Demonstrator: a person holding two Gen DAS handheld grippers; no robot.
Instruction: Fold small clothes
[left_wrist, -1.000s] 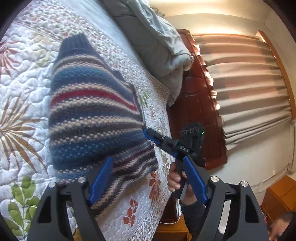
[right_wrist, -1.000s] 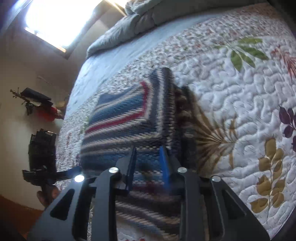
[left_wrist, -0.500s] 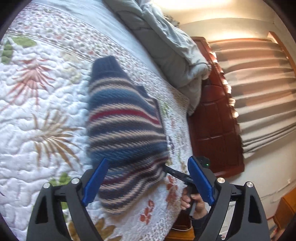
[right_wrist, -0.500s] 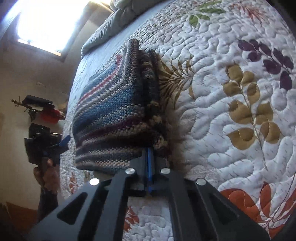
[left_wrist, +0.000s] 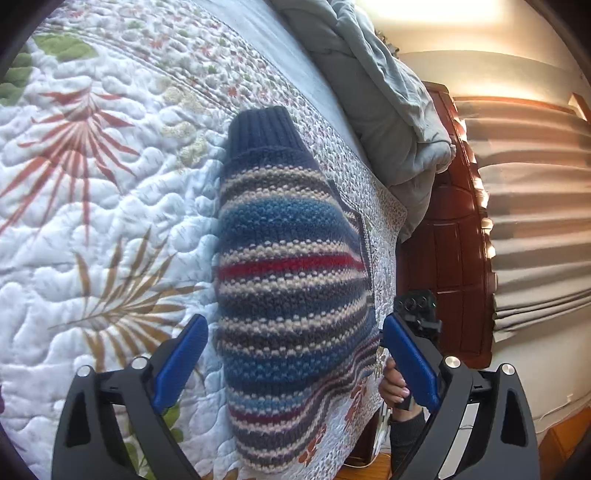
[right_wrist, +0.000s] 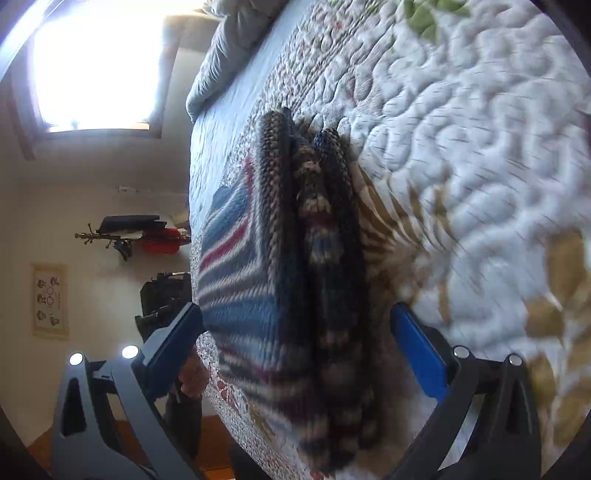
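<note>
Quilt (left_wrist: 92, 206), white with leaf prints, is the ground for everything; all places below are given from the striped sweater (left_wrist: 291, 295).

Left of the sweater in the left wrist view: wide bare quilt, unobstructed. The left gripper (left_wrist: 291, 362) hangs over the sweater's near end, jaws spread and opening, blue pads flanking the knit on either side and clear of it.

The sweater lies folded on the quilt, navy ribbed end at the far side, its right edge close to the quilt's border. Beyond that border the bed drops off; a dark wooden panel (left_wrist: 454, 236) and pleated curtains (left_wrist: 539, 221) stand further right. A grey duvet (left_wrist: 384, 96) is heaped beyond the sweater's far end.

Right wrist view, blurred: left of the sweater (right_wrist: 258, 280) the bed edge, then wall and a bright window (right_wrist: 96, 62). The right gripper (right_wrist: 295, 350) has its jaws wide apart and opening, the stacked folded layers between them; contact with the pads cannot be seen. Right of the sweater: open quilt (right_wrist: 480, 147).
</note>
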